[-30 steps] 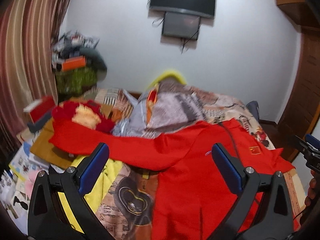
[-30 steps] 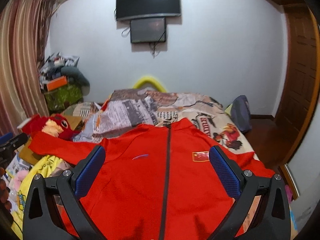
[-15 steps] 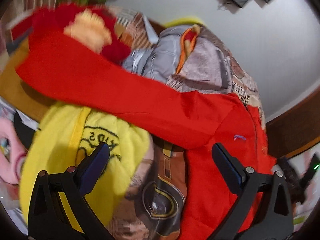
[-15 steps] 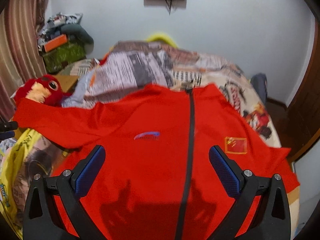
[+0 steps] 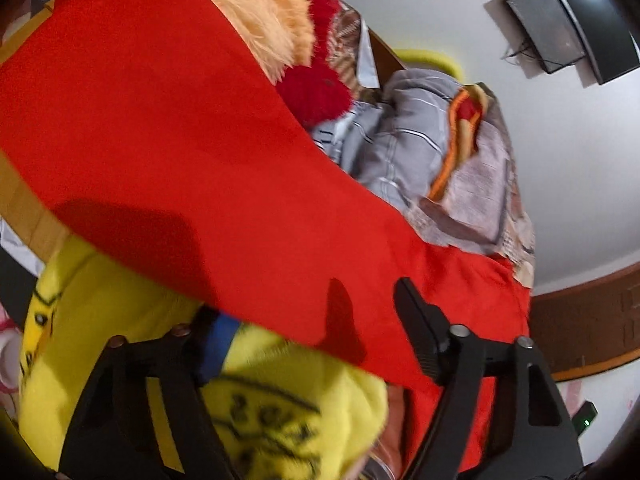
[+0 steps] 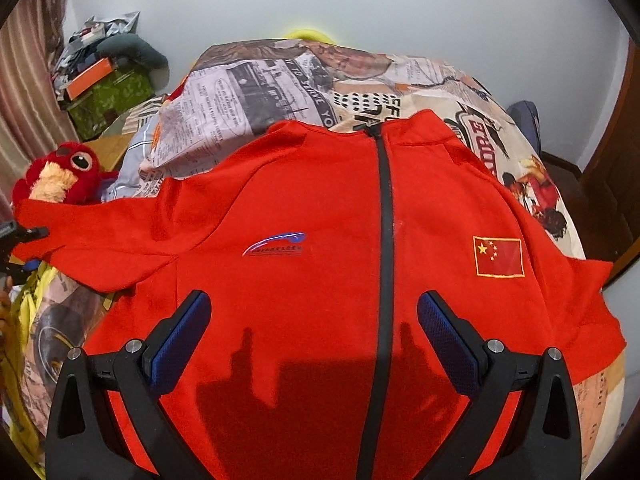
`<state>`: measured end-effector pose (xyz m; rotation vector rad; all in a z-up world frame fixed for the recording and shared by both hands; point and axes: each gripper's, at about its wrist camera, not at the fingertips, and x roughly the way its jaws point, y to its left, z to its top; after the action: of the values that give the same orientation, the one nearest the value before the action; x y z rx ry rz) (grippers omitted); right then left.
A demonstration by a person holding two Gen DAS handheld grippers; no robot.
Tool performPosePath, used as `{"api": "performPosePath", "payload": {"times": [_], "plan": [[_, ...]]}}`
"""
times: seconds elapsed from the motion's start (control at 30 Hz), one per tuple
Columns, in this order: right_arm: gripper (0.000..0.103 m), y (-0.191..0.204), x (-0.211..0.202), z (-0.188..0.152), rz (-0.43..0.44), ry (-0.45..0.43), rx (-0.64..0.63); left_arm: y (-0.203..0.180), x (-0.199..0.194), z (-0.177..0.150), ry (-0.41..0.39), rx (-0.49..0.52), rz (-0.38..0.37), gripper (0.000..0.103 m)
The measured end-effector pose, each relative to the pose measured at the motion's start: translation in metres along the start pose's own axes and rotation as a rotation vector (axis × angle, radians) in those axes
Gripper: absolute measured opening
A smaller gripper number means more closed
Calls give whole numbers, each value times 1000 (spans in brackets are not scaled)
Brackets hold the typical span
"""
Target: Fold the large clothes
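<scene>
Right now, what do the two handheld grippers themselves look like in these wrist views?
Both match: the right gripper has two matte black angular fingers with triangular cut-outs, silver round fasteners at the joints, and blue textured pads on the inner faces. The left gripper shows the same black frame and a blue pad. No cables or markings are visible, and no sleeves.

A home bedroom: bed with printed bedding, wall-mounted television, plush toy, curtain.

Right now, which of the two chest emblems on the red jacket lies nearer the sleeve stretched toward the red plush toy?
The blue swoosh logo, left of the black zipper in the right wrist view; the flag patch sits across it.
</scene>
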<state>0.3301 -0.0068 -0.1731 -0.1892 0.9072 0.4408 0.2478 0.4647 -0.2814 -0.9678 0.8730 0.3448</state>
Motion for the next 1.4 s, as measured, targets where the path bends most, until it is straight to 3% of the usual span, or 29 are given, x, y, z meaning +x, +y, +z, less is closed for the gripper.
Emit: {"api": "performPosePath", "payload": {"times": [0.17,0.3,0.43,0.5,0.63,0.87,1.03,1.2,1.4], "plan": [[102,-12,-4,2,7,2,42,-14,5,12,-53,72,106,52],[102,-24,-18,3,13,-17,61,-33,5,19,-99,154,251,15],[103,-32,-35,6,-14,-52,31,-65,-9,20,-177,243,336,10],[103,-35,-42,7,-43,-75,1,-78,-18,20,-206,259,327,7],[103,-42,-50,8,-72,-96,-49,-134,-39,13,-302,390,331,3],[103,-62,-56,3,-45,-102,-36,-245,-47,-15,-351,566,201,3],[103,-80,-63,-1,-41,-116,-22,-314,-20,-50,-300,671,125,3],[103,-96,-70,-8,-46,-113,-22,-367,21,-107,-199,787,56,3],[103,-117,-69,-21,-60,-87,-13,-399,83,-186,-55,925,72,3]]}}
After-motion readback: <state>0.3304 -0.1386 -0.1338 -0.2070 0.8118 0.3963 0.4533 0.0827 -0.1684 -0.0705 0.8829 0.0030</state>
